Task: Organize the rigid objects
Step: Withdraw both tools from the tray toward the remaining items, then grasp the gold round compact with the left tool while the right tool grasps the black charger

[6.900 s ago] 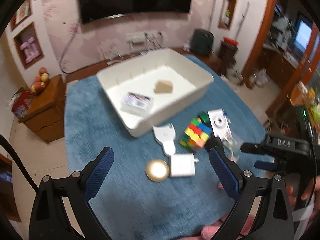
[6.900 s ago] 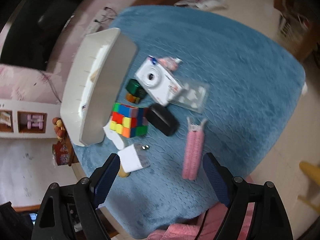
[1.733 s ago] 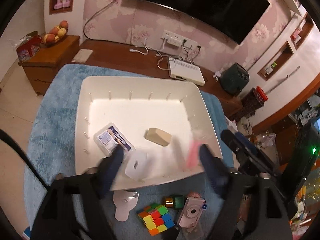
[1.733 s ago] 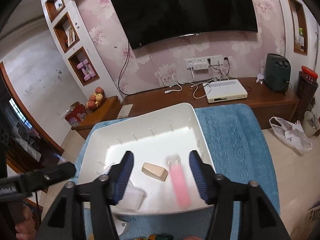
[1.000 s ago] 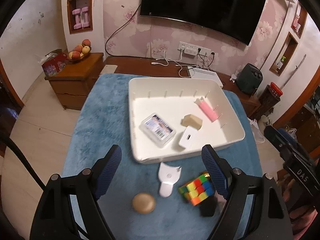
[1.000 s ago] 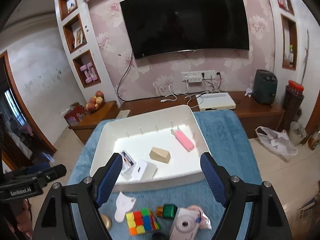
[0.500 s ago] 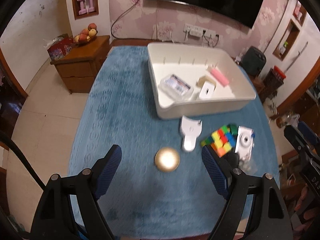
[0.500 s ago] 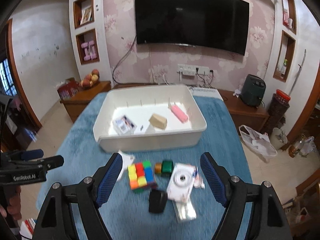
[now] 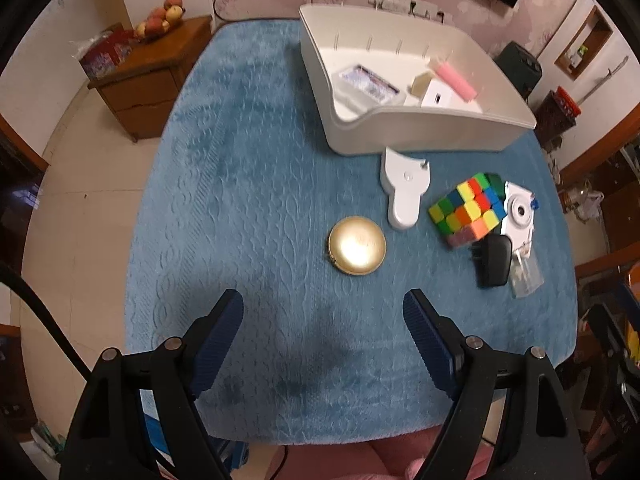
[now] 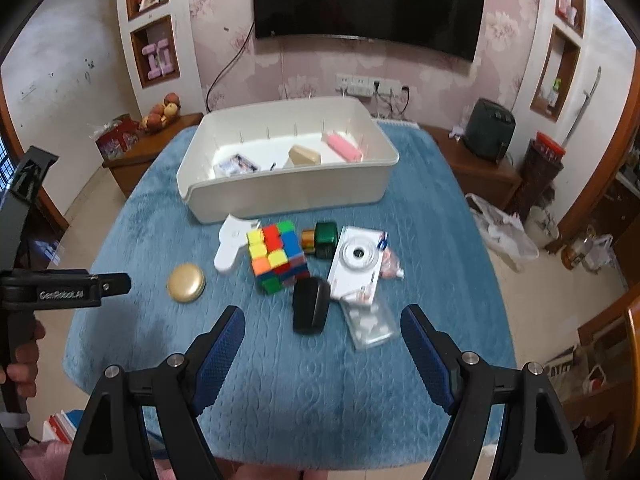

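A white bin at the far side of the blue-covered table holds a pink bar, a tan block, a white charger and a clear case. In front of it lie a gold round tin, a white flat tool, a colour cube, a black adapter, a white camera and a green block. My left gripper hangs open just short of the tin. My right gripper hangs open by the adapter. Neither holds anything.
A clear blister pack and a small pink packet lie beside the camera. A wooden cabinet with fruit stands left of the table. The table's near edge is close below the fingers. A hand holds the left gripper's body.
Both grippers have drawn back from the bin and tipped downward, so the loose objects on the cloth now sit ahead of the fingers. The pink bar and white charger lie in the bin.
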